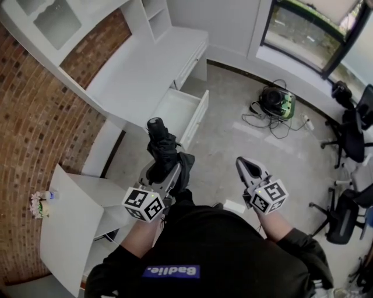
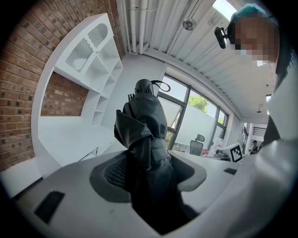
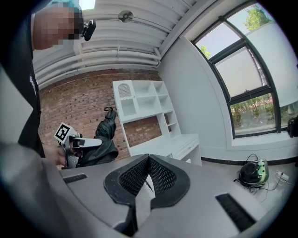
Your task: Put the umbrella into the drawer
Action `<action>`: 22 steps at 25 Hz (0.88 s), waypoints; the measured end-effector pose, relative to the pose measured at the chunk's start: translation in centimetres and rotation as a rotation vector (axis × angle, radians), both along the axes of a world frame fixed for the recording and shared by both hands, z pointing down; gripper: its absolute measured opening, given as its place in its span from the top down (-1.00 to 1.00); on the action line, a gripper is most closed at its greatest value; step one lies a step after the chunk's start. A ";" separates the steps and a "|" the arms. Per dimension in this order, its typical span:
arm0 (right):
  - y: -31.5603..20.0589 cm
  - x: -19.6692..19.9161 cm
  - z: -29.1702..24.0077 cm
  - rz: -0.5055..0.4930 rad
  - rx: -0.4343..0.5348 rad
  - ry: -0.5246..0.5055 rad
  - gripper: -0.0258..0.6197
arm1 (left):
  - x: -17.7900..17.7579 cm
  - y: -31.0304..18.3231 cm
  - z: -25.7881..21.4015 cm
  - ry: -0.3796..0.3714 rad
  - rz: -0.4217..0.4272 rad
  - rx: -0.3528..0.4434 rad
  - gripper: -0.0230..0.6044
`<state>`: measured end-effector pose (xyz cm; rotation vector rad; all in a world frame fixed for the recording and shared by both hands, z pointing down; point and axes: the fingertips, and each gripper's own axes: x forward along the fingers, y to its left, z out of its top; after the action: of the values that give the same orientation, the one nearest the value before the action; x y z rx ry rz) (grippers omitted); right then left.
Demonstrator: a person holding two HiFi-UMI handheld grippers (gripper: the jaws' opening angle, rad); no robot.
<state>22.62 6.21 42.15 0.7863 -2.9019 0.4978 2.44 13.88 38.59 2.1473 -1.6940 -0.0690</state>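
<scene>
Right under us, the left hand-held gripper (image 1: pixel 170 170) has its jaws set fairly wide and pressed onto the folded black umbrella (image 1: pixel 158 144), gripping the bunched cloth low on its length. Across from it, the right hand-held gripper (image 1: pixel 243 165) carries nothing, and its jaws meet at the tips, as narrow as they go. So the left hand has the job, and it is also the nearer of the two to the target.

Now the line that matters. The umbrella's long axis slants up and forward out of the jaws, rounded end leading, and that end points towards the open drawer (image 1: pixel 175 110) just ahead. In our head view the leading end sits just short of the drawer's near corner, not yet over it. We judge the next move to be a carry forward, then a tilt to lay the umbrella lengthwise, since it looks long enough to want the drawer's longer side.

The drawer stands pulled out from the white desk (image 1: pixel 145 64). What we can see of its bottom is bare white, with nothing in it. Farther back, shelves (image 1: pixel 157 17) rise off the desk beside the brick wall (image 1: pixel 35 116).
</scene>
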 end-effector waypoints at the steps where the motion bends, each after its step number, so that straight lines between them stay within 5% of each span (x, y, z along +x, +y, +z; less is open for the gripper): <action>1: -0.5 -0.4 0.0 0.010 0.001 0.004 0.83 | -0.6 -0.6 0.1 0.002 0.007 0.000 0.18; 22: -12.0 -12.7 -1.2 0.269 0.003 0.101 0.83 | -14.5 -17.5 5.3 -0.029 0.269 -0.054 0.18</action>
<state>9.94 -5.83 40.95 1.1749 -2.7184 0.4603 -12.10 -3.60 43.90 2.3233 -1.3907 0.0831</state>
